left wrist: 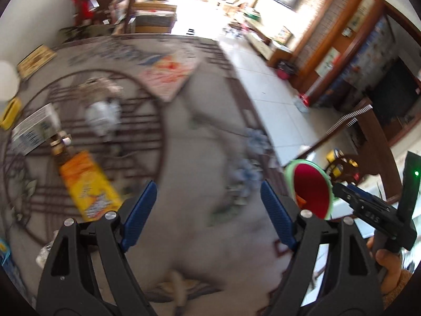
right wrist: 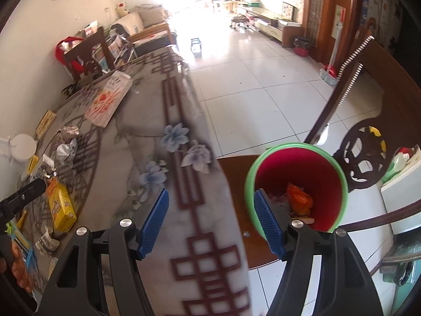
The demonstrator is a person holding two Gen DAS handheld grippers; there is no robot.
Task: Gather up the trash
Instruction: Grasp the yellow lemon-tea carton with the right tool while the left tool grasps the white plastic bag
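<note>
My left gripper [left wrist: 208,184] hangs open over the patterned tablecloth [left wrist: 200,237], with nothing between its blue pads. Ahead on the left lie a yellow-orange box [left wrist: 86,184] and blurred crumpled foil [left wrist: 101,115]. My right gripper [right wrist: 211,192] is open and empty above the table's edge. Just right of it stands a red bin with a green rim [right wrist: 297,184] on a wooden chair seat [right wrist: 234,166], with orange trash [right wrist: 298,198] inside. The bin [left wrist: 310,189] and the right gripper [left wrist: 347,189], held by a hand, show at the right of the left wrist view.
A white carton [left wrist: 34,129], a flat printed packet [left wrist: 171,76] and a crumpled paper scrap [right wrist: 47,242] lie on the table. The carved chair back [right wrist: 365,158] rises behind the bin. White tiled floor [right wrist: 250,84] stretches beyond the table's right edge.
</note>
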